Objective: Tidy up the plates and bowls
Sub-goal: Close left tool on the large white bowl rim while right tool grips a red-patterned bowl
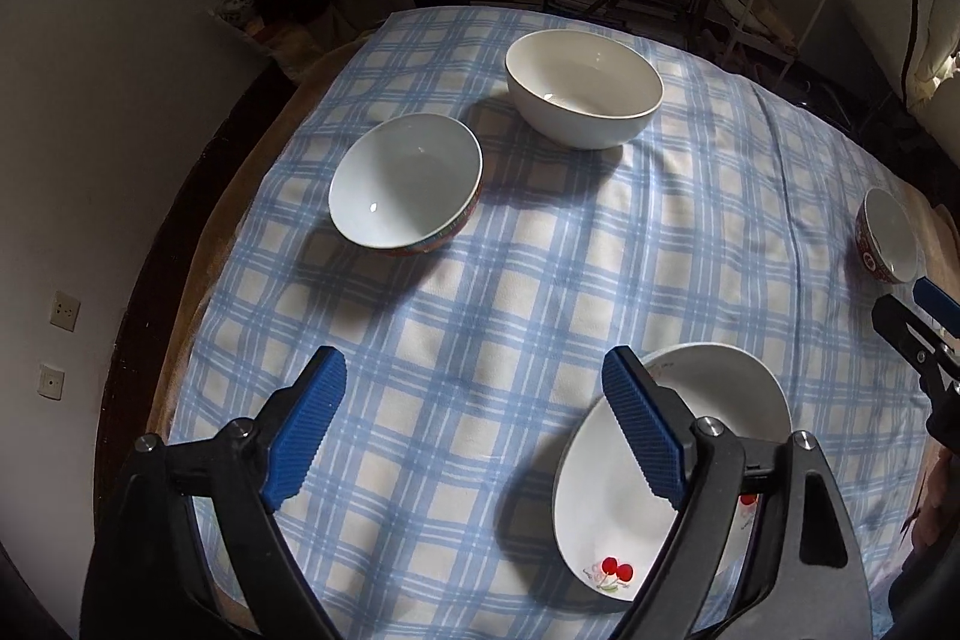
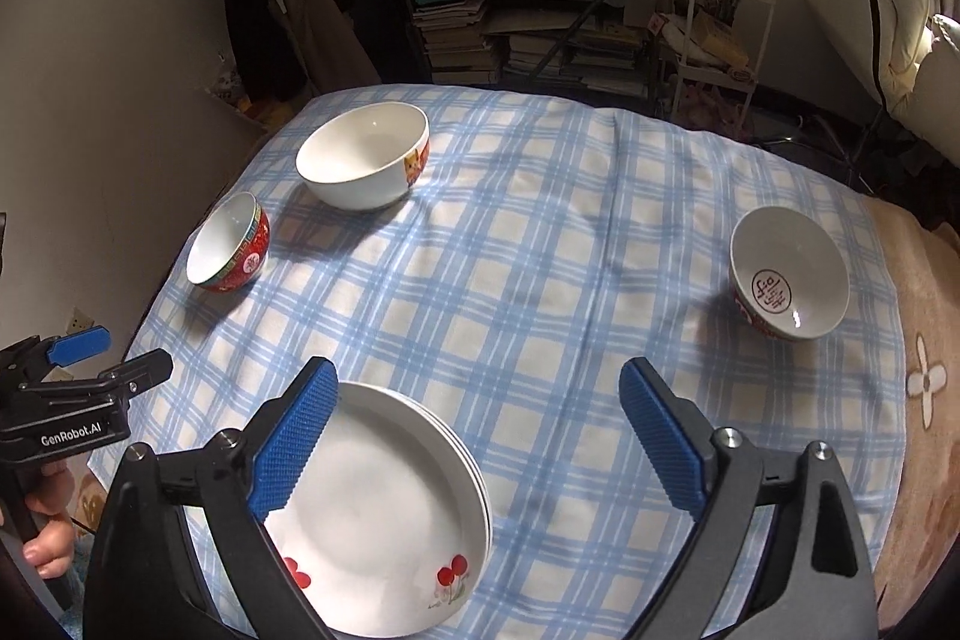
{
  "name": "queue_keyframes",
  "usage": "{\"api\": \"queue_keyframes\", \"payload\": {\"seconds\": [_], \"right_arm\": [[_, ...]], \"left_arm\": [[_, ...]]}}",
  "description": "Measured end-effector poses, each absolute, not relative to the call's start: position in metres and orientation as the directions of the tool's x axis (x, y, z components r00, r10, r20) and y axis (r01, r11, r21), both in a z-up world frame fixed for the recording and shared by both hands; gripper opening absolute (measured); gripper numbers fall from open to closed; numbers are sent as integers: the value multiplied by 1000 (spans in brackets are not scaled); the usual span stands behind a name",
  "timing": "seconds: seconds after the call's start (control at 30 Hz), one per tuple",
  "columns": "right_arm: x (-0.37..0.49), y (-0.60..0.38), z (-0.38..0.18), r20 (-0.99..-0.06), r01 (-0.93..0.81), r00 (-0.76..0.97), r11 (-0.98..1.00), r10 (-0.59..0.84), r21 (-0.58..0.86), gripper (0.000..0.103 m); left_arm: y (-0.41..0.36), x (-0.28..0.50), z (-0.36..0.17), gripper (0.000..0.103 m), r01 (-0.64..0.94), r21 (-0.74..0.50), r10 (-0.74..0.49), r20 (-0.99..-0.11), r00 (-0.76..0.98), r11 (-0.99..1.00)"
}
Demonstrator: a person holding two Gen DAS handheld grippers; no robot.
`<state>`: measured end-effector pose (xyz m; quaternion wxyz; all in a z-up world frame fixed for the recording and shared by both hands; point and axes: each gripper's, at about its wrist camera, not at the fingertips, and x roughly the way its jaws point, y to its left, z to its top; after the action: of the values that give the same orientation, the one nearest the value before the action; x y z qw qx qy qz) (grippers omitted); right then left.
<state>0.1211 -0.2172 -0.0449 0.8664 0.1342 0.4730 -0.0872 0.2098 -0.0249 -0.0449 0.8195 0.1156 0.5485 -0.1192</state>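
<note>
A stack of white plates with red cherry prints (image 2: 384, 520) lies near the front edge of the blue checked tablecloth (image 2: 540, 280); it also shows in the left wrist view (image 1: 624, 508). A large white bowl (image 1: 583, 87) (image 2: 363, 157) stands at the far side. A red-patterned bowl (image 1: 405, 181) (image 2: 228, 244) stands to its left. Another red-rimmed bowl (image 2: 789, 274) (image 1: 889, 235) stands at the right. My left gripper (image 1: 474, 427) (image 2: 108, 355) is open and empty, left of the plates. My right gripper (image 2: 477, 445) is open and empty above the plates' right edge.
The table is round, and the cloth's edges fall off at the left and right. Behind it are shelves with books and bags (image 2: 528, 10) and a white cart (image 2: 726, 34). A wall with sockets (image 1: 65, 310) is at the left.
</note>
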Motion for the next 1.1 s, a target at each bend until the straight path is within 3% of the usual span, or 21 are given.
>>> {"api": "queue_keyframes", "payload": {"seconds": [0.27,0.47,0.77,0.9,1.1], "right_arm": [[174,-235,-44,-836,263,548,951,-9,162,99],[222,-244,-54,-825,270,565,939,23,211,99],[287,-252,-81,-828,274,559,932,45,236,99],[310,-253,-95,-839,268,540,932,67,246,92],[340,-254,-115,-853,274,510,920,110,282,90]], "left_arm": [[-31,279,-38,86,317,90,-53,-907,417,944],[-35,329,-50,86,309,3,-127,-908,399,951],[-70,395,-81,86,337,59,-80,-920,384,940],[-77,417,-98,86,322,48,-75,-930,360,945],[-83,435,-122,87,299,53,-49,-945,324,953]]}}
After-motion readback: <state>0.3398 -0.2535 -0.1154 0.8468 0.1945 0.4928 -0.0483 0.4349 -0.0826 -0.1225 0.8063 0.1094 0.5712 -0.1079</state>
